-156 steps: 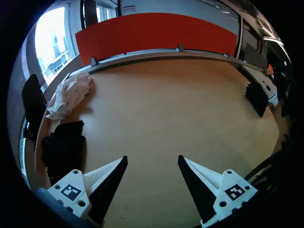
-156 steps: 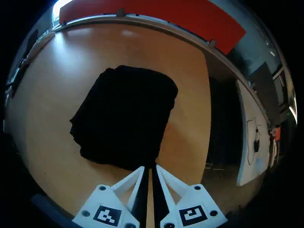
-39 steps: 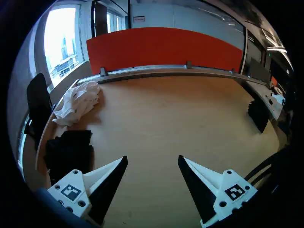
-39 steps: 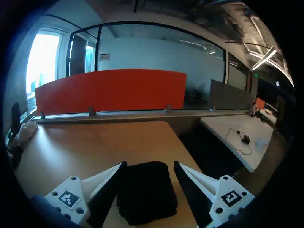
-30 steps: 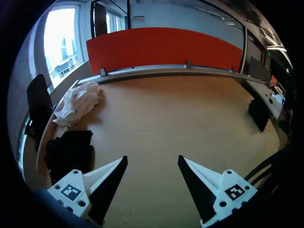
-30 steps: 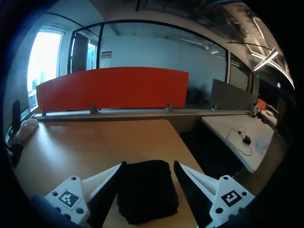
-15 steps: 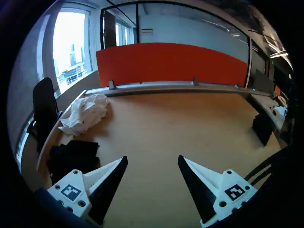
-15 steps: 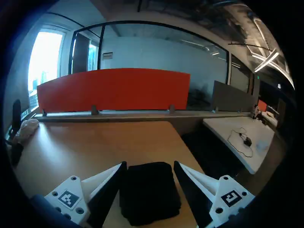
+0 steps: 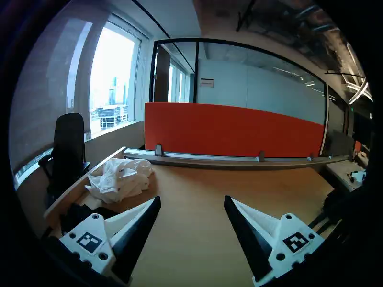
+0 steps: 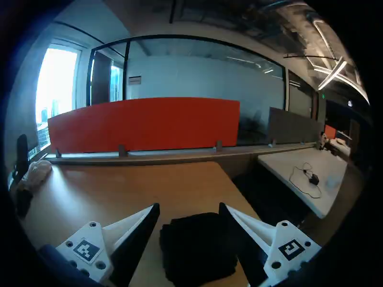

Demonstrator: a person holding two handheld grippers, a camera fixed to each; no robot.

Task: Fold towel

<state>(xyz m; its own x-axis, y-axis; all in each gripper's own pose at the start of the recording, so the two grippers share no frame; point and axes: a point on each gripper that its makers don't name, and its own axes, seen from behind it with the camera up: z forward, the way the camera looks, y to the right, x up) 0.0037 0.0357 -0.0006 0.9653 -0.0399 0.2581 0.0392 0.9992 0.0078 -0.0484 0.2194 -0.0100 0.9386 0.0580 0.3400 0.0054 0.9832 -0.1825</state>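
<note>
Nearest, left gripper [image 9: 191,198]: white two-finger tool with black inner faces, jaws spread wide and holding nothing, held above bare desk top.
Right gripper [image 10: 188,205]: same white-and-black build, jaws likewise spread wide and gripping nothing. The towel shows in the gap between its fingers, and whether either finger touches it cannot be told.
Black folded towel [image 10: 198,248]: a flat, squared stack lying on the desk, close to the desk's right edge.
Light wooden desk [image 9: 249,184]: broad top, bare across its middle.
Black crumpled cloth pile [image 9: 79,213]: at the desk's left edge, partly hidden behind the left gripper's finger on the left side of that view.
White crumpled cloth [image 9: 119,178]: a loose heap at the left edge, just beyond the black pile and towards the far left corner.
Black office chair [image 9: 67,153]: off the desk's left edge, beside the bright window [image 9: 112,95].
White neighbouring desk [image 10: 306,174]: past the right edge across a dark gap, with a thin black cable [image 10: 309,178] lying on it.
Orange-red divider panel [image 9: 230,130]: upright along the desk's far edge, on a grey rail.
Glass partition wall [image 10: 191,76]: behind the panel.
</note>
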